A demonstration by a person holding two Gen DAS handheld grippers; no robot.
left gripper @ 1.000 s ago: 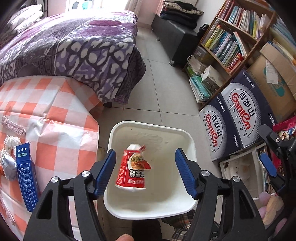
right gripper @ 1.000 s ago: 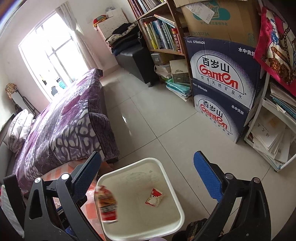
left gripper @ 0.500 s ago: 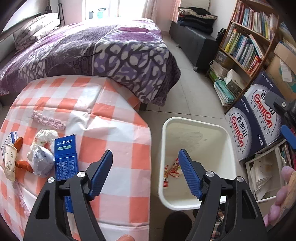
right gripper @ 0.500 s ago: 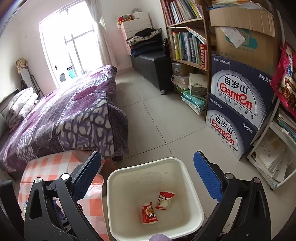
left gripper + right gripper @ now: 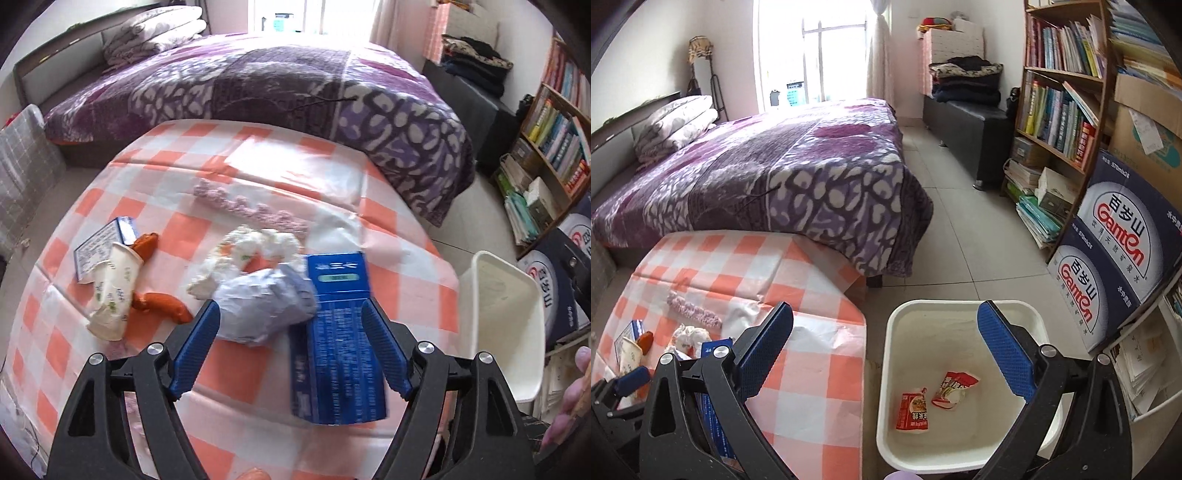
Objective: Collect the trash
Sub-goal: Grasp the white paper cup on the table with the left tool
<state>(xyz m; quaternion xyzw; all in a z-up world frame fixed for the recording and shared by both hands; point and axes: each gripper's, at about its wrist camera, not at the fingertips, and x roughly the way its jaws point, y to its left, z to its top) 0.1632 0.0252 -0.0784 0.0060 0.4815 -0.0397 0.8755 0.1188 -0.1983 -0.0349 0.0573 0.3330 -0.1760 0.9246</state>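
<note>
Both grippers are empty right now. My left gripper [image 5: 290, 345], at the lower centre of its view, has its jaws spread and they have just been opening wider; nothing is pinched, though the crumpled white wad [image 5: 264, 308] and the blue carton [image 5: 338, 343] lie on the table in the gap beyond the tips. My right gripper [image 5: 886, 349] hangs open too, framing the white bin [image 5: 897, 373] at the lower right of its view, where two red snack wrappers [image 5: 912, 406] already lie.

Trash left to collect sits on the checked tablecloth [image 5: 258, 162]: the wad and carton at centre, a tissue clump [image 5: 255, 245] just behind them, and a paper cup [image 5: 114, 291] with orange sausage pieces [image 5: 162, 304] and a small blue-and-white box [image 5: 99, 247] at centre left.

My worry is the crowding. The wad touches the carton and the tissue, so a wide closing could catch two things loosely and drop one short of the bin, or shove the carton towards the table edge nearest me. The picture is smeared, so judging depth here is risky. The bin stands on the floor beside the table at the right edge of the left view, clear of the bed [image 5: 295, 88] and the bookshelf [image 5: 1060, 96].
</note>
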